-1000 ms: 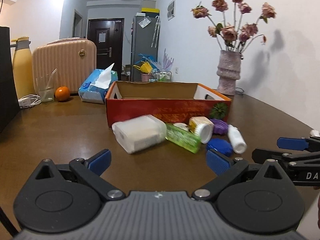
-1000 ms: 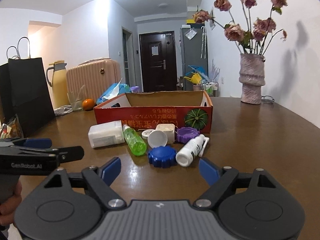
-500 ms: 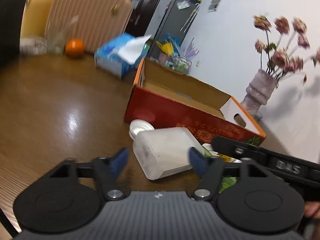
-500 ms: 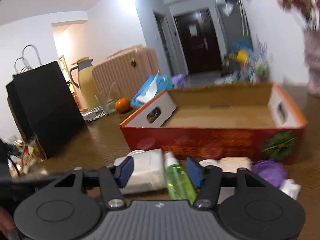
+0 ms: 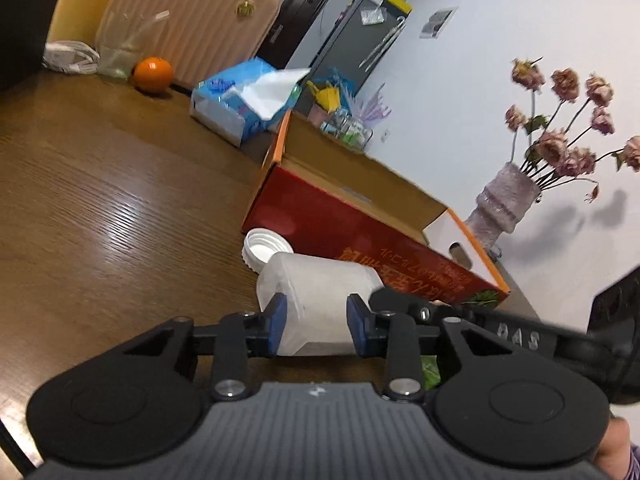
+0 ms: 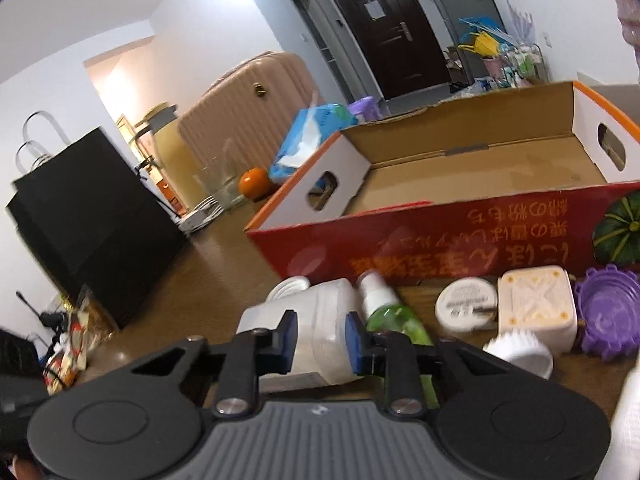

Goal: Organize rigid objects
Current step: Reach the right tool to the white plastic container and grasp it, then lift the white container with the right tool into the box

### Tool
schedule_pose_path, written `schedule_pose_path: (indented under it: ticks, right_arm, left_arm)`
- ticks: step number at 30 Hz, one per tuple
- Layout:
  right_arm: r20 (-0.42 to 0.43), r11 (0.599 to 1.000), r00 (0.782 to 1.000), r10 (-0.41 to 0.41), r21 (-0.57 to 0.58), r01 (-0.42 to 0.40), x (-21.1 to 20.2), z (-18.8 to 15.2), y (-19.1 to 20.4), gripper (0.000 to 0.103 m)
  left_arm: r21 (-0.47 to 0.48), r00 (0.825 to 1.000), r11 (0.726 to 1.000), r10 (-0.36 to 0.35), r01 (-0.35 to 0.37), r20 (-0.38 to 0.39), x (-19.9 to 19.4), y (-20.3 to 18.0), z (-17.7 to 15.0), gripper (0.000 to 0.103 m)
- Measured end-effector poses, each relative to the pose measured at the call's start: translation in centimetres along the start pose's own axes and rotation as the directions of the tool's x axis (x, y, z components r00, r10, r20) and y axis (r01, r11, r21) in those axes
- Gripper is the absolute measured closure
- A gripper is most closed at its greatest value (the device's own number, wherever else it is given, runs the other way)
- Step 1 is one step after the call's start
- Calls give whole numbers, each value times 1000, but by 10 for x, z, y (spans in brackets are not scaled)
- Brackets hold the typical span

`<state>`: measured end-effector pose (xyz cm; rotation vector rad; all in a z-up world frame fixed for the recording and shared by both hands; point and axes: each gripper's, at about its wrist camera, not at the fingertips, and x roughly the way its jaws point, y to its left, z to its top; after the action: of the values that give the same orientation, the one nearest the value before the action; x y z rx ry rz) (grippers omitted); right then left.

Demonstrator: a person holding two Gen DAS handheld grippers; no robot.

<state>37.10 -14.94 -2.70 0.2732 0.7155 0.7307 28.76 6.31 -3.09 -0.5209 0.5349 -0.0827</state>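
Note:
A white plastic jar (image 5: 316, 300) lies on its side on the wooden table, in front of an open red cardboard box (image 5: 360, 224). My left gripper (image 5: 316, 322) is shut on the jar. My right gripper (image 6: 318, 340) is shut on the same jar (image 6: 316, 320) from the other side. The box (image 6: 460, 236) shows empty inside in the right wrist view. A green spray bottle (image 6: 394, 318), a white cap (image 6: 466, 306), a cream square jar (image 6: 536, 308), a purple lid (image 6: 608, 316) and a white round cap (image 6: 520, 354) lie in front of the box.
A white lid (image 5: 266, 250) lies by the box corner. An orange (image 5: 153, 74), a tissue pack (image 5: 244, 104), a pink suitcase (image 5: 188, 24) and a vase of flowers (image 5: 508, 204) stand behind. A black bag (image 6: 84, 216) stands at the left.
Both grippers moved forward and down from open poses back on the table. Both have closed on the white jar.

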Motion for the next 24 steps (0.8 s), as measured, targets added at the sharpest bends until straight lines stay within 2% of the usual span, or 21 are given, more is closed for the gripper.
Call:
schedule_pose_path:
  ticks: [4,8,14,16,18,20,22,24]
  right_arm:
    - [16,1000,1000,9,29,-9,-39,-25,12,78]
    - [48,998,999,-9,70,5,-84,-57,18,78]
    - [46,992,997,-63,108,58,-133,-102,12,78]
    - [46,990,996,-72,125,66,-142,-112,9,78]
    - [65,986,996,-53,164,41,-148,-120,2,78]
    - [72,980,997,-39,197,25,-146,-122,-5,75]
    - [83,978,996,-41,207,23,-142,-122,-7,71]
    - [84,978,996,-40,207,22,-134,-120,-6,67]
  left_arm:
    - [35,1000,999,-18,18,10,-32,-14,-12,70]
    - [62,999,997,-36,38,-34,-57,-32,-36,70]
    - [88,991,993,-68,78,-119,-75,-55,-77,70]
    - [93,988,992,-71,84,-136,-80,-60,-86,70]
    - [65,984,993,-86,97,-155,-79,-60,-91,64]
    - [28,978,993,-109,116,-177,-73,-55,-92,53]
    - [-10,977,994,-112,112,-183,-68,-49,-89,52]
    - [-4,977,993,-116,117,-181,-64,-49,-86,55]
